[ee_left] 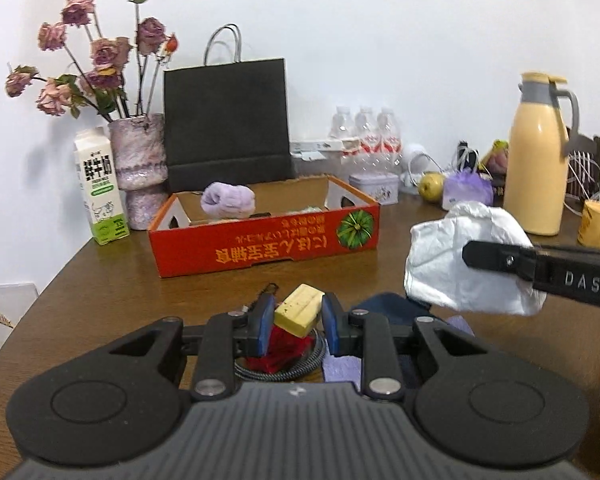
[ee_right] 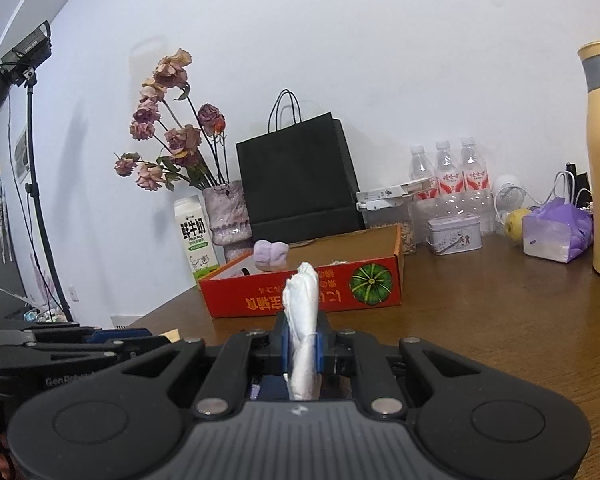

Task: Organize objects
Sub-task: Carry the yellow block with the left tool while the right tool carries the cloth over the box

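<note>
Wooden table [ee_left: 112, 280], left gripper [ee_left: 294, 316] clamping tilted yellow block [ee_left: 299, 310], right gripper [ee_right: 302, 350] pinching seemingly upright white cloth [ee_right: 302, 320].

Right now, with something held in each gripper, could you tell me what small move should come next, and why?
Probably carry the yellow block forward over the red box before letting go. The left gripper is shut on it above the clutter, the box is open-topped just ahead, and the right gripper is shut on the white tissue.
</note>
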Available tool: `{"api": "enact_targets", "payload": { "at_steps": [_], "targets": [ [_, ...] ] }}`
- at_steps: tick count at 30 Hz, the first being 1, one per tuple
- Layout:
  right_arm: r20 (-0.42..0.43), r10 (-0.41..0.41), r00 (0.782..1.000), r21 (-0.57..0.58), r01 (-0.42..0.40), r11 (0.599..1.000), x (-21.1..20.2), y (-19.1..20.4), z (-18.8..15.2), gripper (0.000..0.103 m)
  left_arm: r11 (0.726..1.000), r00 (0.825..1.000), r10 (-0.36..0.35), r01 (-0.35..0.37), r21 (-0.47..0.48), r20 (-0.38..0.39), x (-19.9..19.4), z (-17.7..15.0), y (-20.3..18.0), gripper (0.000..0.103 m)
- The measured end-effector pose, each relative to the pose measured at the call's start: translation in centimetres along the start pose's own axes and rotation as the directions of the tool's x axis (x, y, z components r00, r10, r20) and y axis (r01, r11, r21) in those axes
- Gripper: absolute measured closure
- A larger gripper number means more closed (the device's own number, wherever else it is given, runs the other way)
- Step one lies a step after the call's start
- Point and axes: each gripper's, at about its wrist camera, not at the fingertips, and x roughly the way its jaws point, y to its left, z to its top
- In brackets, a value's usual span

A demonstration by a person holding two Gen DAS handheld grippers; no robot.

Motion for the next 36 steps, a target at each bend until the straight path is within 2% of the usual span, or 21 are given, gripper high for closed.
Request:
{"api": "enact_targets", "payload": {
  "at_steps": [6,19,36],
  "targets": [
    [0.003,0.018,1.0,-0.024,-0.018,1.0,1.0,1.8,0.7,0.092,0.998,0.999,0.02,-0.018,-0.053,0.028,0.0,1.0,1.2,0.077],
    [0.037,0.048,0.998,-0.079,-0.045,0.996,4.6,4.6,4.2,0.092,0.993,0.992,0.071,-0.061,-0.105,0.1,1.5,4.9,3.5,0.077],
    [0.063,0.059,0.996,-0.066,-0.055,0.996,11.8,4.5,8.6,0.092,0.979,0.987,0.126,-0.107,-0.171,0.103,7.9,9.4,5.4,0.077]
  ]
}}
